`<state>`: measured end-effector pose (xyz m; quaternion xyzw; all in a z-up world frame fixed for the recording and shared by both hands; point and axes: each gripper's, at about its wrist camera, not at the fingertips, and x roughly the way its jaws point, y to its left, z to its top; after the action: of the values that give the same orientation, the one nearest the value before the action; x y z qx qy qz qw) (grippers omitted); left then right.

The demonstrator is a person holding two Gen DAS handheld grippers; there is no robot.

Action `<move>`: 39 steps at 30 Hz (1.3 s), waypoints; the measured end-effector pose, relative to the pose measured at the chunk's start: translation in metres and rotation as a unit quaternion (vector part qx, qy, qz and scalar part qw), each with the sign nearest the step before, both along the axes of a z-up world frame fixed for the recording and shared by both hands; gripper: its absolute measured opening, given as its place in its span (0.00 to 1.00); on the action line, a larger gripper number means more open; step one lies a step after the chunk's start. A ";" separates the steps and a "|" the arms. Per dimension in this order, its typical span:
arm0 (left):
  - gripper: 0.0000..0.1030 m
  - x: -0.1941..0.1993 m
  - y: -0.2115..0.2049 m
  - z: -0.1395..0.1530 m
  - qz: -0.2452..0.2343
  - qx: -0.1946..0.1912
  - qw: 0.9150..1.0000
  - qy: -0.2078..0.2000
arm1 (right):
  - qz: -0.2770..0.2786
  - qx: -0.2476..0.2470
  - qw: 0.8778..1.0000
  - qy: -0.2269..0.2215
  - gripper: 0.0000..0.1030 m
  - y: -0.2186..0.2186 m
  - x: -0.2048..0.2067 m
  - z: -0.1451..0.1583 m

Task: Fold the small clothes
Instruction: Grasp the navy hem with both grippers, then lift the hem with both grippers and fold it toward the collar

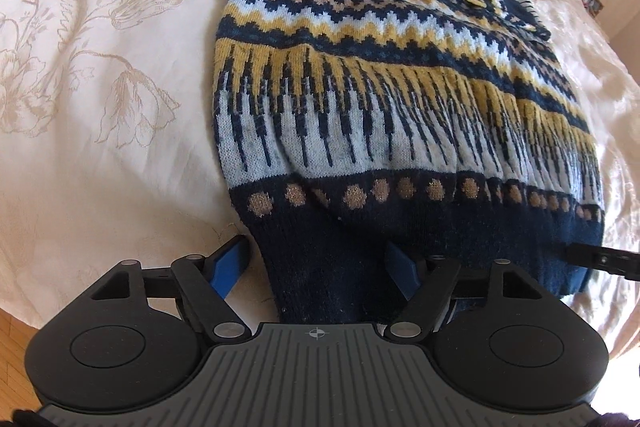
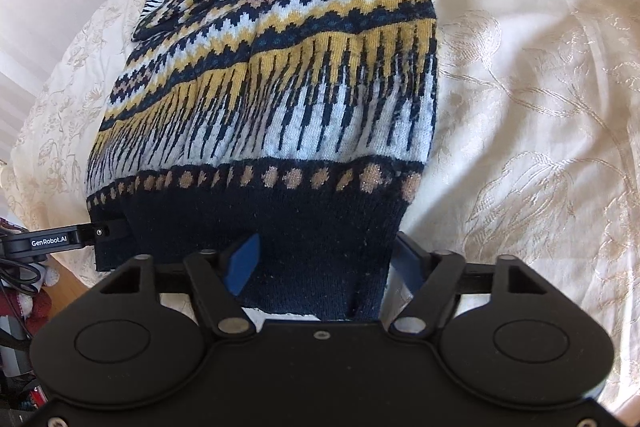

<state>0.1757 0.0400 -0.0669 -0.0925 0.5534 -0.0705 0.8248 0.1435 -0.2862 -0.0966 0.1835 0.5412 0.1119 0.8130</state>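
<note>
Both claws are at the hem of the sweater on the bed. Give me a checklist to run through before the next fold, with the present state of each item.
1. Left claw has the sweater hem between its blue fingers: ok, the dark hem fills the gap.
2. Right claw has the hem likewise: ok, the knit runs between its fingers.
3. Both grips closed firmly on the knit: cannot tell, the fingers stand wide apart.
4. Sleeves folded in on the body: ok, they lie across the far end.
5. Sweater lies flat on the bedspread: ok, only mild bunching above the hem.
6. Claws hold separate hem corners: ok, the other claw shows at the far corner in each view.
</note>
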 end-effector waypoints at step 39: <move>0.05 0.217 0.019 0.148 0.032 -0.094 0.974 -0.202 | -0.135 0.153 0.963 -0.174 0.17 -0.059 0.222 0.115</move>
<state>0.3925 0.0593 0.0811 -0.1714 0.3632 -0.1133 0.9088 0.3652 -0.3448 0.0189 0.3546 0.3383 0.1123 0.8644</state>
